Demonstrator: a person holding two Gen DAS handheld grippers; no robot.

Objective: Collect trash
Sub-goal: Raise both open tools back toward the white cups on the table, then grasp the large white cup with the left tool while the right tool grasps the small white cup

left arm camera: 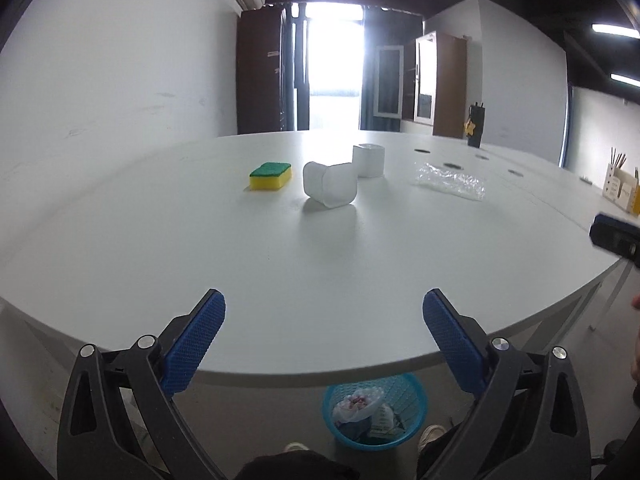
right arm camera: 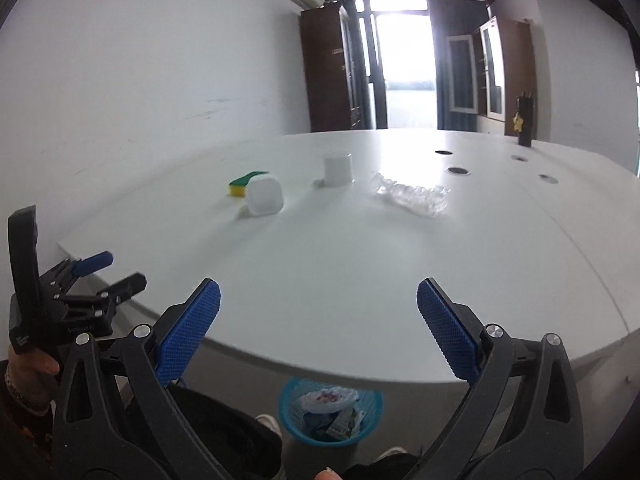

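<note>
On the white table (left arm camera: 280, 264) a translucent plastic cup (left arm camera: 330, 184) lies on its side; it also shows in the right wrist view (right arm camera: 265, 196). A crumpled clear plastic wrapper (left arm camera: 450, 180) lies to the right, also in the right wrist view (right arm camera: 412, 196). A blue trash basket (left arm camera: 374, 412) with rubbish stands on the floor under the table's near edge, also seen from the right wrist (right arm camera: 330, 410). My left gripper (left arm camera: 324, 320) is open and empty over the near edge; it also shows in the right wrist view (right arm camera: 110, 270). My right gripper (right arm camera: 318, 312) is open and empty.
A yellow-and-green sponge (left arm camera: 270, 176) and an upright white cup (left arm camera: 368, 160) stand near the fallen cup. A dark bottle (left arm camera: 476, 124) stands at the far right. Round cable holes (right arm camera: 459, 170) dot the tabletop. A wooden holder (left arm camera: 620, 188) sits at the right.
</note>
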